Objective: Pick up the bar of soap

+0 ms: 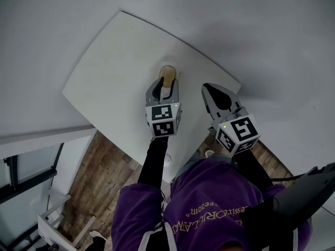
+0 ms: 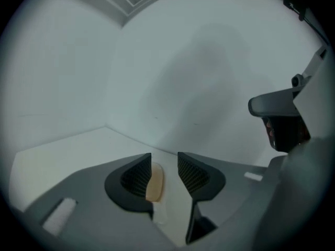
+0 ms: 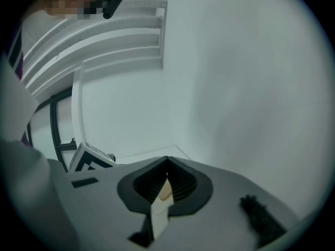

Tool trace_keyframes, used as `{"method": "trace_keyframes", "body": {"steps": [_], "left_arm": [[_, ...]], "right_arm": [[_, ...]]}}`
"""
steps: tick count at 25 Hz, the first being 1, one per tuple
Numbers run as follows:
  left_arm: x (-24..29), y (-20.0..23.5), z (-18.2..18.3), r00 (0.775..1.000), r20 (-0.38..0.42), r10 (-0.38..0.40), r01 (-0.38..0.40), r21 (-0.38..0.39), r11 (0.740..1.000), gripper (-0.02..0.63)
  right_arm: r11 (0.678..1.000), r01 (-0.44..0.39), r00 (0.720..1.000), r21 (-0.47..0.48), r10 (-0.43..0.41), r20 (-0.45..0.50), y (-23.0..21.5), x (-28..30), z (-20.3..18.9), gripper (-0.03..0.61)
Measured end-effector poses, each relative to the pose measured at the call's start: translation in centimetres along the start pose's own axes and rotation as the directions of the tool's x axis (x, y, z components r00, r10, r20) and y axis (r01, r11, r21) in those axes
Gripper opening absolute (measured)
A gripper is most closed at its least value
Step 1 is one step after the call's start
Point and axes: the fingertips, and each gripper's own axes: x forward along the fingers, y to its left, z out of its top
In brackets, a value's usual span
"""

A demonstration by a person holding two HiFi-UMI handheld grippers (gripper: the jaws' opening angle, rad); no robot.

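Note:
The bar of soap, a small tan oval, lies on the white table near its right side. My left gripper reaches over it, with a finger on either side. In the left gripper view the left gripper is open: the soap lies close by the left pad, with a clear gap to the right pad. My right gripper hovers to the right of the soap, shut and empty. In the right gripper view the right gripper has its tips together, and a tan sliver shows in the slit below them.
The table meets white walls at the back and right. Its near edge drops to a wooden floor. A white slatted rack stands off to the left. My purple top fills the bottom of the head view.

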Motion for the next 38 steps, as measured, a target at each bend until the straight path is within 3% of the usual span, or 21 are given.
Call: {"method": "trace_keyframes", "body": {"steps": [11,20,26,38], "left_arm": [[5.0,1.9,-3.7,0.979,-0.203,0.007,0.014,0.103,0.995,0.259],[7.4,2.3,-7.0,0.93,-0.366,-0.016,0.075,0.148,0.986,0.287],[8.0,2.2,-7.5,0.924,-0.382,-0.032,0.089,0.132,0.987,0.29],[7.9,2.4,-7.4,0.934,-0.351,-0.071,0.11,0.09,0.99,0.271]], "right_arm": [[1.0,0.016,1.0,0.012,-0.016,-0.021,-0.9,1.0,-0.5,0.009],[0.999,0.034,0.999,0.015,-0.034,-0.041,-1.1,0.9,-1.0,0.009],[0.999,0.048,0.998,0.023,-0.047,-0.047,-1.6,1.0,-1.4,0.009],[0.998,0.052,0.997,0.019,-0.051,-0.06,-1.3,1.2,-1.7,0.009]]}}
